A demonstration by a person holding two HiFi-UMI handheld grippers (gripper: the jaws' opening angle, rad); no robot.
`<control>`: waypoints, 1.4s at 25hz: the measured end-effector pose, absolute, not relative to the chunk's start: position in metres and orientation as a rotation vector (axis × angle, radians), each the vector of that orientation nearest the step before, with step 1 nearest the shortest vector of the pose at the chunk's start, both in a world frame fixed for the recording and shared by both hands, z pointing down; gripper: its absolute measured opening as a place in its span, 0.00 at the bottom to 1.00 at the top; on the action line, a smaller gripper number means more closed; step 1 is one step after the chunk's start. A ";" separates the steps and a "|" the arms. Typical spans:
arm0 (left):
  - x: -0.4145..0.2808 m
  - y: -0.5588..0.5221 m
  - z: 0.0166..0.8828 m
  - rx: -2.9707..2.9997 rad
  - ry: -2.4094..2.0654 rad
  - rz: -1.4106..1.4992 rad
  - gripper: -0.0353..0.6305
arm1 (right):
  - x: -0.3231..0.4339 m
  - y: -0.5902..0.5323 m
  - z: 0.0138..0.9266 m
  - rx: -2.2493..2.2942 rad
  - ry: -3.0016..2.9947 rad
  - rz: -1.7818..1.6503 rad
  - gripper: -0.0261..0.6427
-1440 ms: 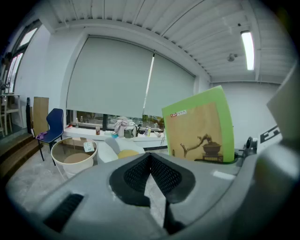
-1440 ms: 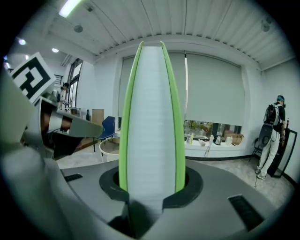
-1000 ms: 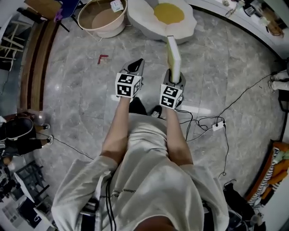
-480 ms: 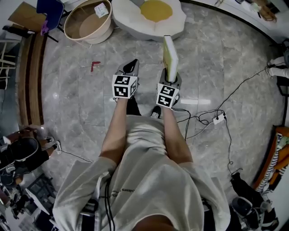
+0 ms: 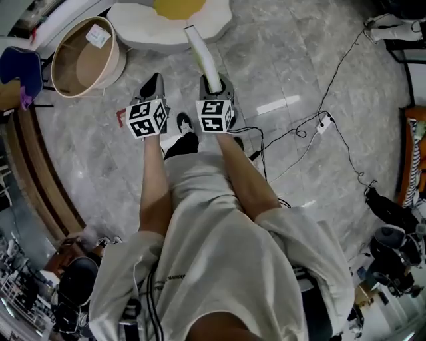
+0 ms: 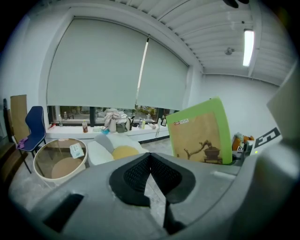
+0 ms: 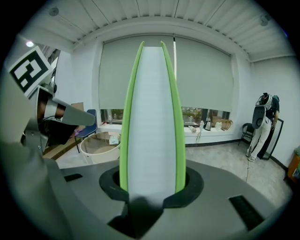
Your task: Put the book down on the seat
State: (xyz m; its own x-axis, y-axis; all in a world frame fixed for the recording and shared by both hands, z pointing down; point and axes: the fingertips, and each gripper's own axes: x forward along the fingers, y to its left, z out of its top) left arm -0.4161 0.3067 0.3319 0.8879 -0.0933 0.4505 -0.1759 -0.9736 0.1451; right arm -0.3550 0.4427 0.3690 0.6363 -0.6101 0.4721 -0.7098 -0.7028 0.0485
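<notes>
A thin green-covered book (image 5: 202, 58) stands on edge in my right gripper (image 5: 212, 82), which is shut on its lower end. In the right gripper view its white page edge (image 7: 152, 122) rises straight up between the pads. The seat is a white egg-shaped cushion with a yellow centre (image 5: 170, 14), on the floor just beyond the book's tip. My left gripper (image 5: 156, 80) hangs beside the right one, shut and holding nothing. In the left gripper view the book's cover (image 6: 200, 133) shows at the right and the seat (image 6: 115, 151) lies low ahead.
A round beige tub (image 5: 83, 56) stands left of the seat, with a blue chair (image 6: 35, 127) beyond it. Cables and a power strip (image 5: 324, 122) trail over the marble floor at the right. A wooden bench (image 5: 36, 163) runs along the left.
The head view has swung round, so the seat and tub now sit further up and left. Both grippers have shifted left with the book, which now leans left. The grip is unchanged.
</notes>
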 end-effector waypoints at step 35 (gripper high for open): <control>-0.240 0.143 0.333 2.819 -0.217 0.651 0.06 | -0.176 0.266 0.368 2.557 -1.134 0.640 0.23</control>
